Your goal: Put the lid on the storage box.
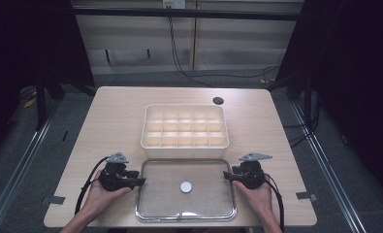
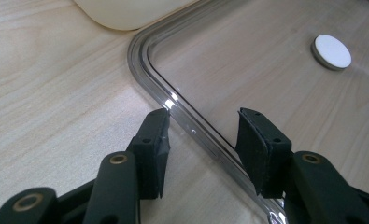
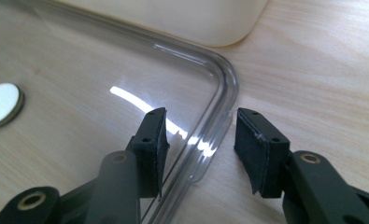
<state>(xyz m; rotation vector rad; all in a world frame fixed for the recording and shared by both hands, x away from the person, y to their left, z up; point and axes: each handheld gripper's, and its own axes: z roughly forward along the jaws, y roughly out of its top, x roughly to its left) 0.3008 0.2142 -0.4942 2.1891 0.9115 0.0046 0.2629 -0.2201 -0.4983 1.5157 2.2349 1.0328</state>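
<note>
Pale wooden table [image 1: 106,116] against dark curtains, cream compartment organizer [image 1: 184,126] at frame centre. Clear plastic lid [image 1: 165,194] flat just below it, white round disc [image 1: 186,187] at its middle. Left gripper [image 2: 203,128] parted astride lid's left rim; right gripper [image 3: 200,128] parted astride right rim, nothing grasped. Probably light, stiff, slick and slightly flexible; best pinched on raised rim at both short sides, evenly, to avoid slipping.

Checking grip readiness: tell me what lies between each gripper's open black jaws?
The rim of the clear rectangular lid: left gripper straddles its left edge, right gripper its right edge, per both gripper views.
</note>
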